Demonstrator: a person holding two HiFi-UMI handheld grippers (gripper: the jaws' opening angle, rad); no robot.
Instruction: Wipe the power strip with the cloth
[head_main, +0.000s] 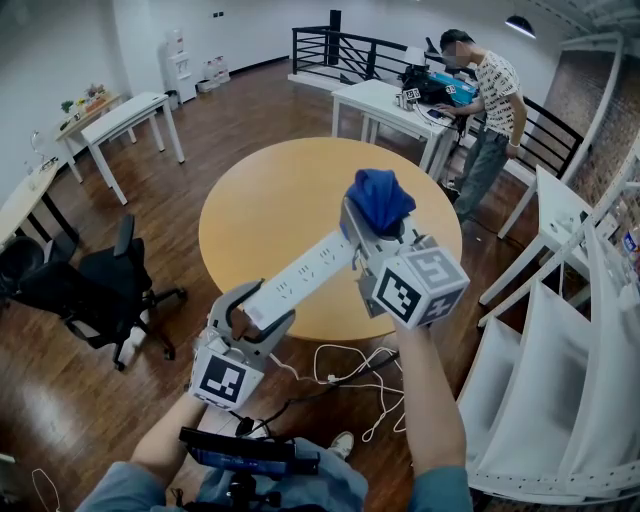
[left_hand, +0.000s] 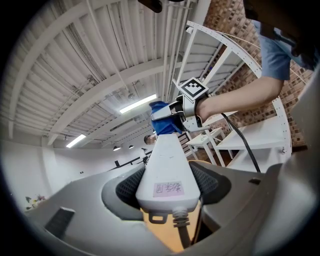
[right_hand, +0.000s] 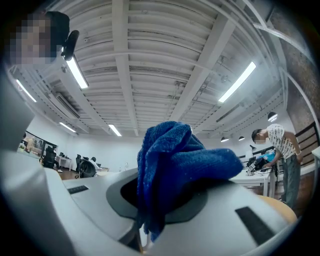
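Observation:
A long white power strip (head_main: 305, 273) is held up in the air over the round wooden table (head_main: 260, 205). My left gripper (head_main: 252, 322) is shut on its cord end; in the left gripper view the power strip (left_hand: 167, 170) runs away from the jaws, its cord hanging below. My right gripper (head_main: 375, 225) is shut on a bunched blue cloth (head_main: 380, 199) and sits against the strip's far end. The blue cloth (right_hand: 172, 172) fills the right gripper view, and the right gripper (left_hand: 172, 116) with the cloth (left_hand: 162, 120) also shows in the left gripper view.
The white cord (head_main: 350, 370) trails in loops to the wooden floor. A black office chair (head_main: 95, 290) stands to the left. White desks (head_main: 130, 120) stand behind, a person (head_main: 490, 120) works at a far desk (head_main: 395, 105), and a white rack (head_main: 570, 340) is on the right.

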